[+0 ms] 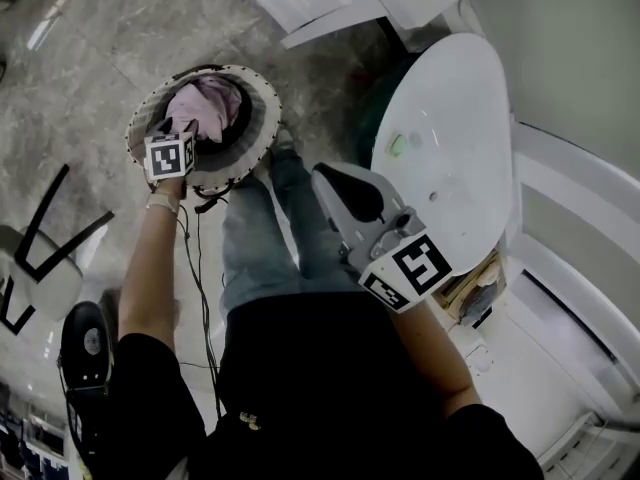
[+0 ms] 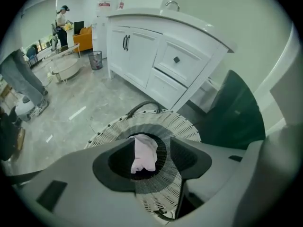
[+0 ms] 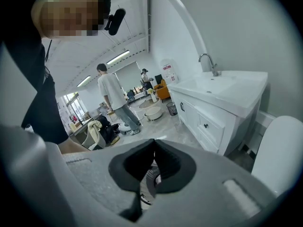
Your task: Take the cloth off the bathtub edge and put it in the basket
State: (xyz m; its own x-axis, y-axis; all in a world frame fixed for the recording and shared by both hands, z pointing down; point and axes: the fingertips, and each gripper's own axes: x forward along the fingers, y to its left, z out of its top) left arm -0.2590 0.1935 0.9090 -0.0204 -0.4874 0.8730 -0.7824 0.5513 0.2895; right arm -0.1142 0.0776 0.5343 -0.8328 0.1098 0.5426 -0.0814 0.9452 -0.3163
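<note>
Grey floor [image 1: 100, 28]: one basket [image 1: 262, 108], one cloth [image 1: 205, 108] inside; left gripper [image 2: 151, 156] jaws apart, right gripper [image 3: 154, 148] jaws together

Bathroom mock-up inside a bigger open hall, not a real home. Bathroom cues: white vanity cabinet [image 2: 156, 60] with drawers and doors, basin top [image 3: 222, 91] with chrome faucet [image 3: 208, 63], white bathtub [image 1: 450, 148], woven laundry basket [image 2: 175, 126], grey stone-look floor [image 2: 71, 122]. Hall cues: no wall closing the set off, and the floor runs straight out to a high ceiling with strip lights [image 3: 118, 57]. Out there are an orange armchair [image 2: 84, 37], a mesh waste bin [image 2: 95, 59], and a person in a white shirt [image 3: 111, 91] standing about.
</note>
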